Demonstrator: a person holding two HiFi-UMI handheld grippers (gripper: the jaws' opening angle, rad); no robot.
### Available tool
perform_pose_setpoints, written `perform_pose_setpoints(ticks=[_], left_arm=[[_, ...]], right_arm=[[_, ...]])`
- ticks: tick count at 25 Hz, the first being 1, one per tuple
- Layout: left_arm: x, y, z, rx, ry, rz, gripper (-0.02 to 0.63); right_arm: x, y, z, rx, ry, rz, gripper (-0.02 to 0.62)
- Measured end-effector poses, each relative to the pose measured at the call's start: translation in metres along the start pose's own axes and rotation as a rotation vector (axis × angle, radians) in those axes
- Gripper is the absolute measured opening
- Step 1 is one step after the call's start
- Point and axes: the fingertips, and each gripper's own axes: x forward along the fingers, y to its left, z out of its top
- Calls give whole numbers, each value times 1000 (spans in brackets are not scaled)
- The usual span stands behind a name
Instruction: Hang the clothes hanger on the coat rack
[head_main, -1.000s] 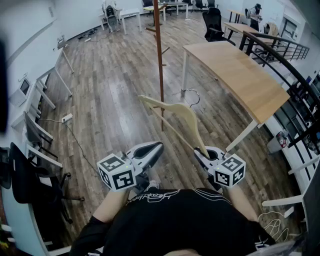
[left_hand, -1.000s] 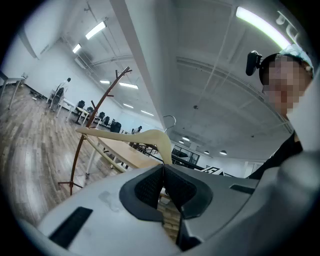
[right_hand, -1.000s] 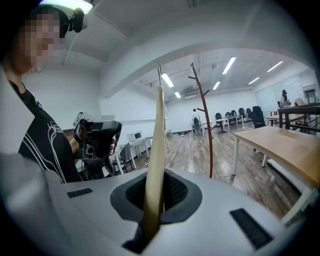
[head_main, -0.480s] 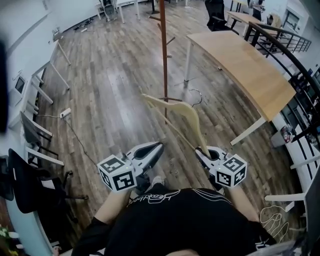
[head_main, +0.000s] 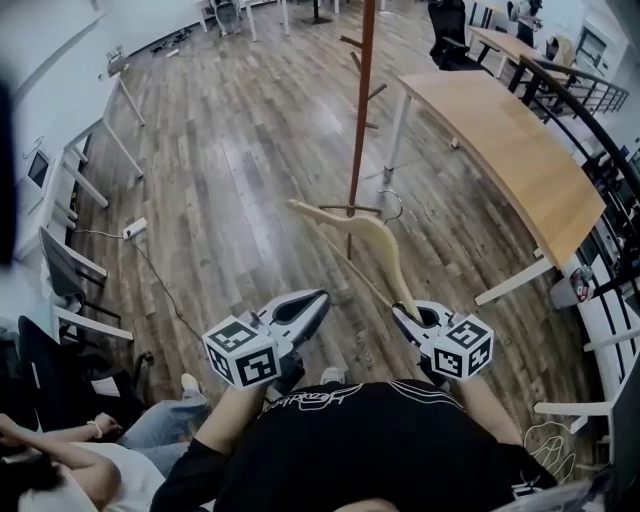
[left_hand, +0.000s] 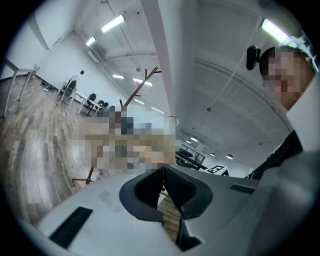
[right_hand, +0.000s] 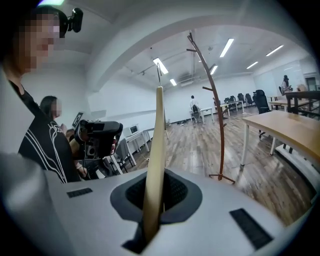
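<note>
right gripper (head_main: 407, 314) clamped on hanger (head_main: 375, 235) arm end, hook (head_main: 393, 203) facing coat rack (head_main: 360, 110) just ahead; left gripper (head_main: 318, 298) jaws together, empty. advice: raise hook over a peg (head_main: 376, 91), keep hanger steady

Left tool (head_main: 320, 298), jaws together and empty; right tool (head_main: 400, 312) beside it, jaws tight on the hanger (head_main: 375, 235).

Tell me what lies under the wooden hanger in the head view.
Plank floor and the coat rack; the hanger covers a short stretch of its pole. The hanger's near end is hidden inside the right gripper.
</note>
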Motion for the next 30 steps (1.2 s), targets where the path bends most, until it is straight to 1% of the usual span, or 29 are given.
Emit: perform_pose_setpoints(ticks=[7, 11, 15, 22, 25, 30], left_arm=[[-28, 36, 34, 38, -26, -1, 8], [-39, 51, 49, 40, -66, 12, 8], [-38, 66, 58, 38, -77, 19, 8], [-18, 101, 79, 52, -87, 48, 8], [-4, 127, 92, 46, -81, 73, 8], [34, 181, 123, 31, -61, 107, 8]], right_arm=[[48, 16, 45, -33, -42, 22, 38], [64, 18, 58, -52, -46, 34, 38], [79, 12, 68, -63, -47, 40, 38], [112, -25, 88, -59, -46, 60, 38], [136, -47, 102, -53, -43, 76, 38], [185, -95, 133, -44, -37, 106, 38]])
